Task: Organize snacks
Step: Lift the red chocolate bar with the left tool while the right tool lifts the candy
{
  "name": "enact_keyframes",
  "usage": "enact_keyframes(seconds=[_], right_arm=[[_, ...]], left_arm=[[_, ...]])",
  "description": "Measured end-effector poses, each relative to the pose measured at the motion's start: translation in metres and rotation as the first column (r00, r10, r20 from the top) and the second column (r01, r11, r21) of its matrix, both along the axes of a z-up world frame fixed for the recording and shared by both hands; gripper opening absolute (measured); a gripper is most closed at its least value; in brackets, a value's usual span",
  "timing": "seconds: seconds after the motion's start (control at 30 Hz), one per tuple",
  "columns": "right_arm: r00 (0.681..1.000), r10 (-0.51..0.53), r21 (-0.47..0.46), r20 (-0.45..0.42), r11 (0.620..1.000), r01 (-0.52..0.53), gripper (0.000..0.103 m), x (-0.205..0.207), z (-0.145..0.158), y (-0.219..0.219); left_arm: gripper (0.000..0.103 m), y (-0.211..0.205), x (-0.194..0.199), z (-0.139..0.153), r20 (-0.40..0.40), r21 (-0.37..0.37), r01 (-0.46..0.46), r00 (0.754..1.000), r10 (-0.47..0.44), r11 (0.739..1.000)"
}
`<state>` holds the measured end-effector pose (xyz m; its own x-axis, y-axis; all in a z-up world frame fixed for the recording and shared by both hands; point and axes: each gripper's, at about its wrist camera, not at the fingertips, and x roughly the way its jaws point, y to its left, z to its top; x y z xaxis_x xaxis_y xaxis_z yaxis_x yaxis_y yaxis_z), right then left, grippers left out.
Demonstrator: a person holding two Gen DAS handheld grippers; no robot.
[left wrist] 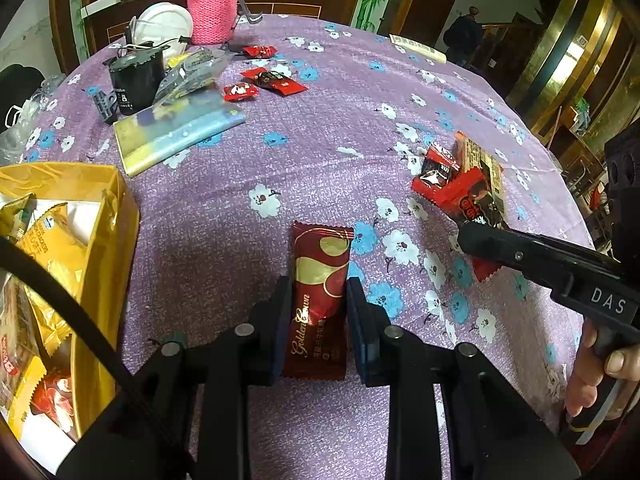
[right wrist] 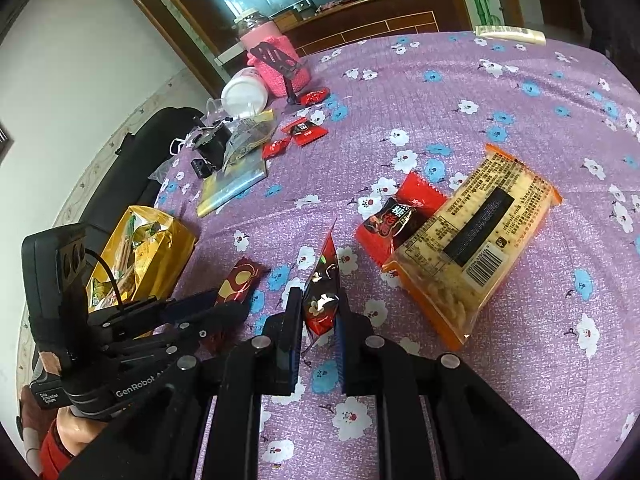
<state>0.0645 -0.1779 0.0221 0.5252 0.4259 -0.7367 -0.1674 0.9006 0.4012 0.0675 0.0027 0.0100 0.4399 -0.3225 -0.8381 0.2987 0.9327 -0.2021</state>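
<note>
Below my left gripper (left wrist: 318, 312), the fingers (left wrist: 280, 320) are clamped on either side of a dark red Golden Crown wafer bar (left wrist: 318, 300), which lies flat on the purple floral tablecloth (left wrist: 320, 120) with its far end pointing to twelve o'clock in the left wrist view. At nine o'clock in that view stands the yellow snack bag (left wrist: 108, 232), its mouth open and several gold and orange packets visible inside. At three o'clock my right gripper (right wrist: 318, 320) reaches in from the edge, a hand (left wrist: 600, 376) wrapped around its grip.

Seen from the right wrist, that gripper's fingers (right wrist: 290, 320) are pressed tight on a small red-and-black candy packet (right wrist: 322, 292), which stands on edge with one corner pointing up toward twelve o'clock. At two o'clock lies a clear orange-trimmed cracker pack (right wrist: 472, 240), label side up, and overlapping its eleven o'clock corner is a red candy wrapper (right wrist: 400, 220) with black printing. The yellow bag shows again at nine o'clock, beside the left gripper and the wafer bar.

At eleven o'clock in both views, well apart from both grippers, three loose red candies (left wrist: 264, 82) rest near a shiny flat booklet (left wrist: 176, 132), a black cup (left wrist: 134, 80), a white lidded tub (left wrist: 166, 22) and a pink knitted cover (left wrist: 212, 12). A long white box (left wrist: 418, 48) lies at the table's far rim at one o'clock.
</note>
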Motion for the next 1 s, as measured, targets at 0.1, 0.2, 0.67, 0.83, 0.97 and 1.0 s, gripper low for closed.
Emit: enact_keyframes(seconds=[0.1,0.2,0.67,0.83,0.97,1.0], right_arm=[[1.0,0.0,-0.001,0.0,1.0,0.0,0.012,0.0,0.0,0.0],[1.0,-0.001,-0.001,0.002,1.0,0.001,0.012,0.0,0.0,0.0],[0.999,-0.023,0.01,0.041,1.0,0.022,0.012,-0.004,0.01,-0.006],[0.998,-0.019,0.058,0.058,0.998,0.016,0.012,-0.011,0.018,-0.007],[0.997,0.011,0.112,0.078,0.994,-0.02,0.012,-0.017,0.023,-0.001],[0.996,0.016,0.119,0.083,0.993,-0.026,0.012,-0.019,0.025,0.0]], left_arm=[[0.029,-0.001,-0.001,0.0,0.004,0.003,0.0,1.0,0.0,1.0],[0.029,-0.001,-0.001,0.0,0.004,0.004,0.0,1.0,0.0,1.0],[0.028,0.01,-0.009,0.011,0.01,-0.066,-0.015,1.0,0.016,0.998],[0.028,0.017,-0.022,0.026,0.042,-0.085,-0.013,0.999,0.016,0.996],[0.028,0.023,-0.031,0.035,0.061,-0.098,-0.016,0.998,0.022,0.995],[0.028,0.025,-0.033,0.037,0.066,-0.104,-0.018,0.998,0.025,0.994]])
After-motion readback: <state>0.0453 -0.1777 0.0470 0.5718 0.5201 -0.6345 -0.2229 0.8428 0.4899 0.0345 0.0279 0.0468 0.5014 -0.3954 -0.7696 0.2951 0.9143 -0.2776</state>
